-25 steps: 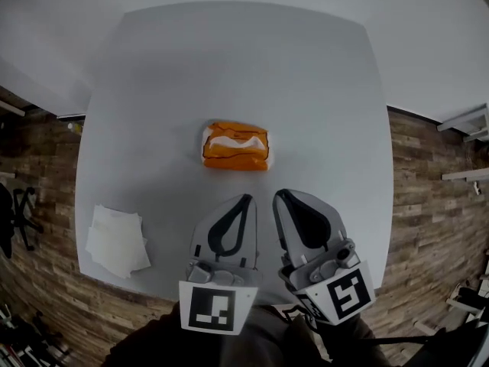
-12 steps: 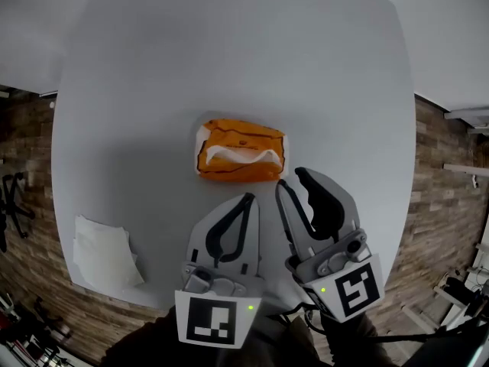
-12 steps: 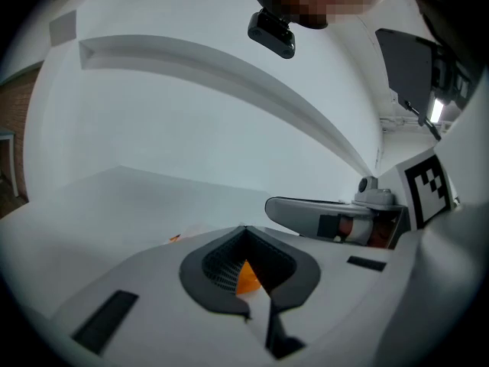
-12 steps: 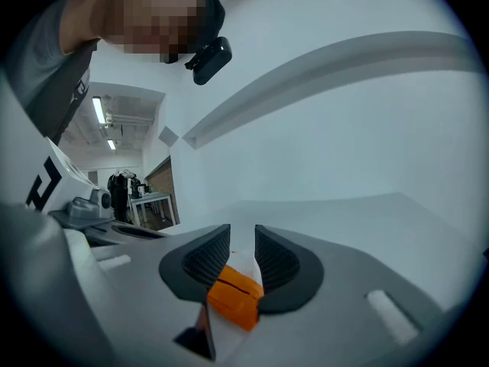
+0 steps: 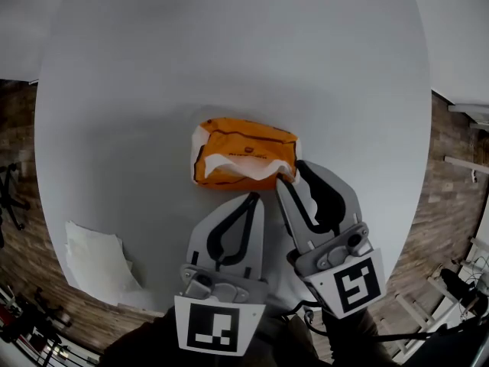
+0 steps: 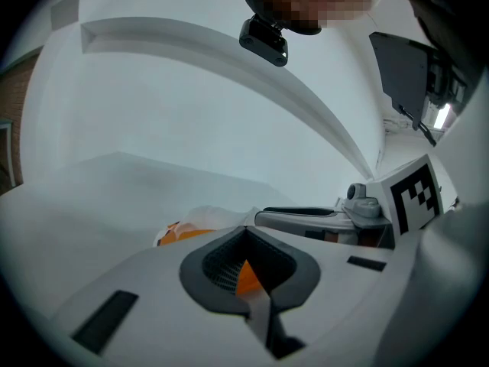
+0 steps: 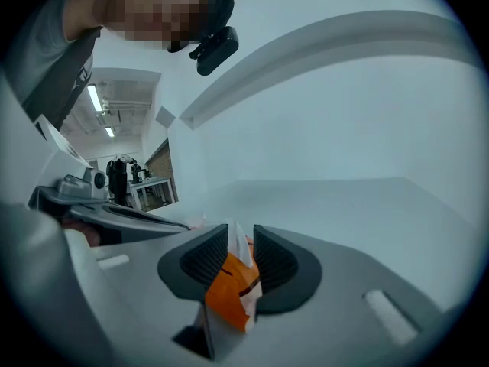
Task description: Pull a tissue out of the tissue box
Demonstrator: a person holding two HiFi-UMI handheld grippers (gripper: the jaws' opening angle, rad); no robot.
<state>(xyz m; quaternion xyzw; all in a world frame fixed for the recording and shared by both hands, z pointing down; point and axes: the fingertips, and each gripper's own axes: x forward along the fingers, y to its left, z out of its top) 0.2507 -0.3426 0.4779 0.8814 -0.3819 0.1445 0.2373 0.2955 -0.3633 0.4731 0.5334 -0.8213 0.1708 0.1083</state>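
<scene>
**Soft orange tissue pack: right jaws around the tissue**

Head view: soft orange plastic tissue pack (image 5: 246, 145) lies mid-worktop on the pale grey table (image 5: 229, 52), nearer the near edge. A crumpled white tissue (image 5: 243, 167) stands out of its slot. The right gripper (image 5: 291, 173) covers the pack's near right corner, jaws parted. The left gripper (image 5: 251, 198) is just short of the pack's near side, jaws together. A loose pile of white paper sheets (image 5: 95, 260) lies at the near left edge.

Left gripper view: left gripper (image 6: 248, 281) closed on nothing. The pack (image 6: 183, 234) is mostly hidden behind the jaws; an orange sliver shows through the hollow between them.

Right gripper view: right gripper (image 7: 241, 262) has a narrow gap, with the tissue (image 7: 239, 245) standing in it and the pack (image 7: 228, 293) below. Whether the pads touch the tissue cannot be made out.
</scene>
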